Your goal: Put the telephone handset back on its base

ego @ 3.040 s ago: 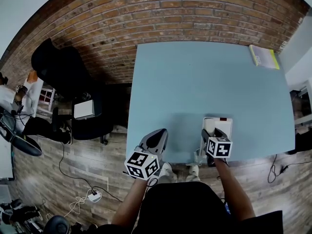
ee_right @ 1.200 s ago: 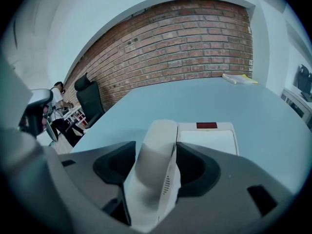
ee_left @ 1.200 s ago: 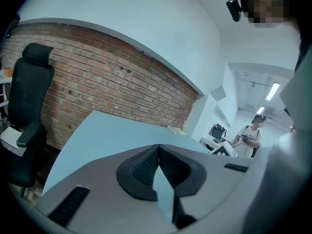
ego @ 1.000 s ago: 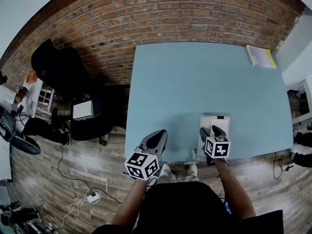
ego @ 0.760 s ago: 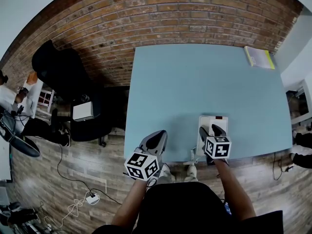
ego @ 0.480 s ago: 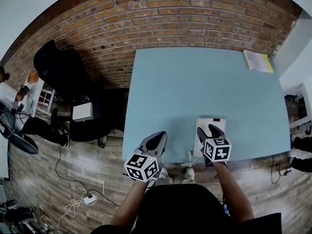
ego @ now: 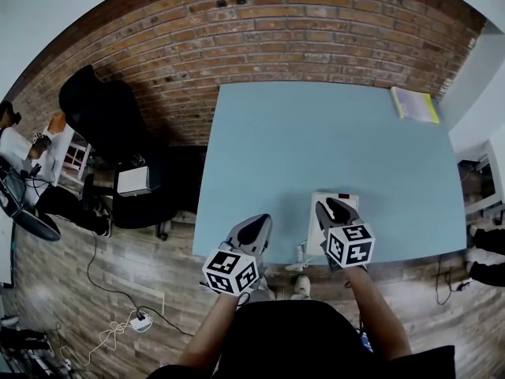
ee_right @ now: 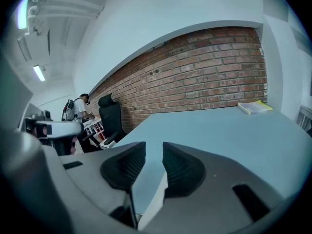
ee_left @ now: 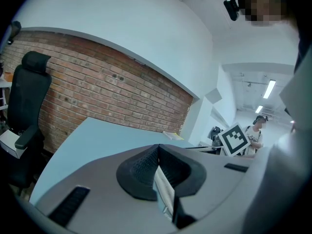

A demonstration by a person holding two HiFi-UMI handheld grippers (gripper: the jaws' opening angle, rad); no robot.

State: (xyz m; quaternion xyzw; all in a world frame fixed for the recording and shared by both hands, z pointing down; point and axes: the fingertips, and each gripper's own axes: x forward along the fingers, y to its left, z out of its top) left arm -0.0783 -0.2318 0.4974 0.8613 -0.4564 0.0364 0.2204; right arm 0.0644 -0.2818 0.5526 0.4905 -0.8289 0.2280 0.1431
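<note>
A white telephone (ego: 325, 204) lies on the light blue table (ego: 316, 140) near its front edge. I cannot tell the handset from the base. My right gripper (ego: 332, 205) hovers over the phone and covers most of it. Its jaws are closing. In the right gripper view (ee_right: 153, 151) a narrow gap remains between the black pads, showing only table, and nothing is pressed there. My left gripper (ego: 256, 224) hangs at the table's front edge, left of the phone. In the left gripper view (ee_left: 158, 148) its pads meet, with nothing between them.
A yellow-green book (ego: 414, 103) lies at the table's far right corner. A brick wall (ego: 260, 22) runs behind the table. A black office chair (ego: 102, 109) stands to the left on the wooden floor. A person (ee_right: 80, 106) stands far off.
The right gripper's jaws have drawn closer together over the phone. The left gripper has stayed where it was. The head camera has tilted slightly.
</note>
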